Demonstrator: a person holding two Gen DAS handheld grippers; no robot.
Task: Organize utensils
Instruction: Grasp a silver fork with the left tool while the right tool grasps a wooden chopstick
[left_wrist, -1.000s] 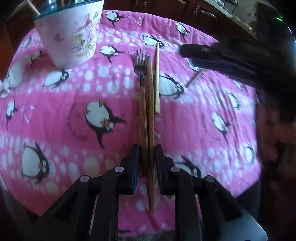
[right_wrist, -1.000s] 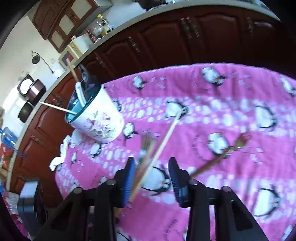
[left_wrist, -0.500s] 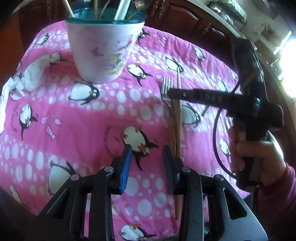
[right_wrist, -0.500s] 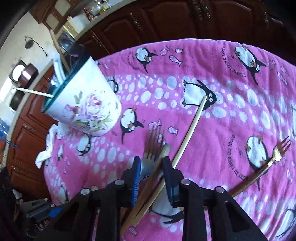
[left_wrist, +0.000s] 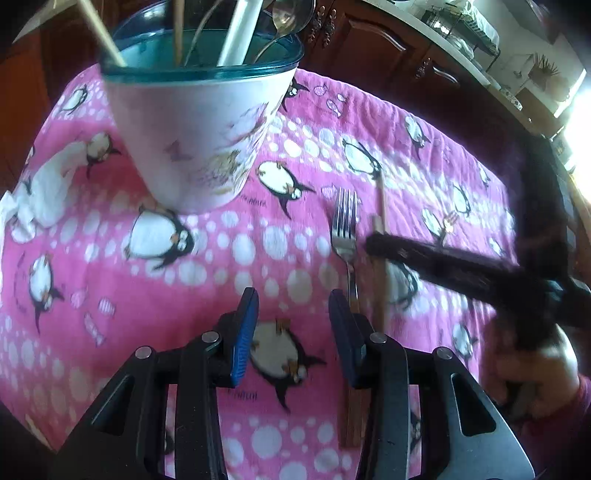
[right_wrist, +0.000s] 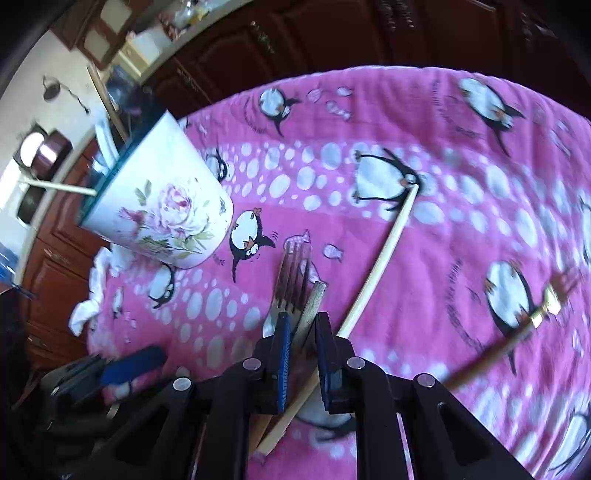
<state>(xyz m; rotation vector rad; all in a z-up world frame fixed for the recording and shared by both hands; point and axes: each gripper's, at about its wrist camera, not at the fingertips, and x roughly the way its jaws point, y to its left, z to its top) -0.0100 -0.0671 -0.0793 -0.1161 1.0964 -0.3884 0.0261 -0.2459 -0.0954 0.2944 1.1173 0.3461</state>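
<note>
Utensils lie on a worktop covered by a pink penguin-print cloth (left_wrist: 92, 295). Left tool (left_wrist: 291, 332): jaws have just been opening and stand apart, nothing between them, only cloth below. The steel fork (left_wrist: 345, 229) lies at 1 o'clock from this tool, tines toward 12 o'clock, handle passing just beside the right-hand finger. Right tool (right_wrist: 301, 343): jaws have just been closing and now pinch a flat wooden stick (right_wrist: 312, 306) lying beside the fork. A pale chopstick (right_wrist: 384, 258) runs off toward 1 o'clock, outside the jaws. A gold fork (right_wrist: 546, 306) lies at 3 o'clock, well apart. The floral cup (right_wrist: 162, 206), holding utensils, stands at 10 o'clock.
</note>
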